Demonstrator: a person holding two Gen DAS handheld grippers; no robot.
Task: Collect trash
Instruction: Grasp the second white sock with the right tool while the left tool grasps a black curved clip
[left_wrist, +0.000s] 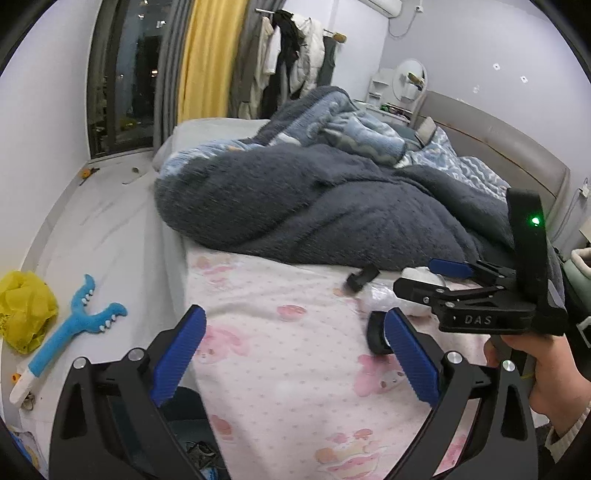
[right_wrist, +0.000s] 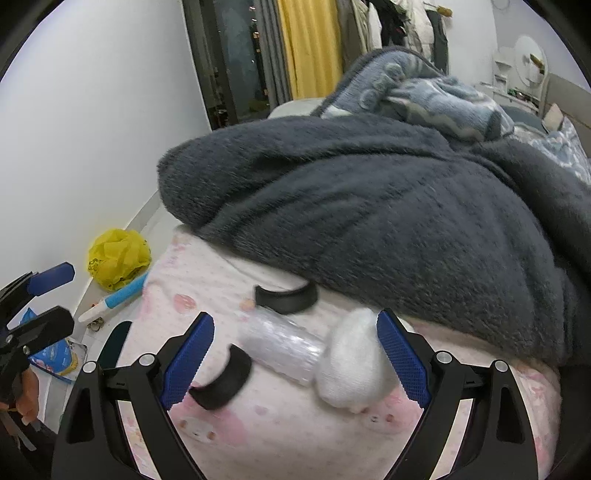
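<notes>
"DAS"-marked right hand-held gripper (left_wrist: 436, 278), agape

A pink cartoon-printed bed sheet (right_wrist: 280, 435) carries a white fluffy wad (right_wrist: 351, 365), a clear crinkled wrapper (right_wrist: 280, 343) and black curved pieces (right_wrist: 221, 384), beside a dark grey fleece blanket (right_wrist: 388, 206) and blue-padded fingers (right_wrist: 188, 358).

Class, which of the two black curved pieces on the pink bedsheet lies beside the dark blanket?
The farther black curved piece, touching the dark blanket; the other lies nearer.
</notes>
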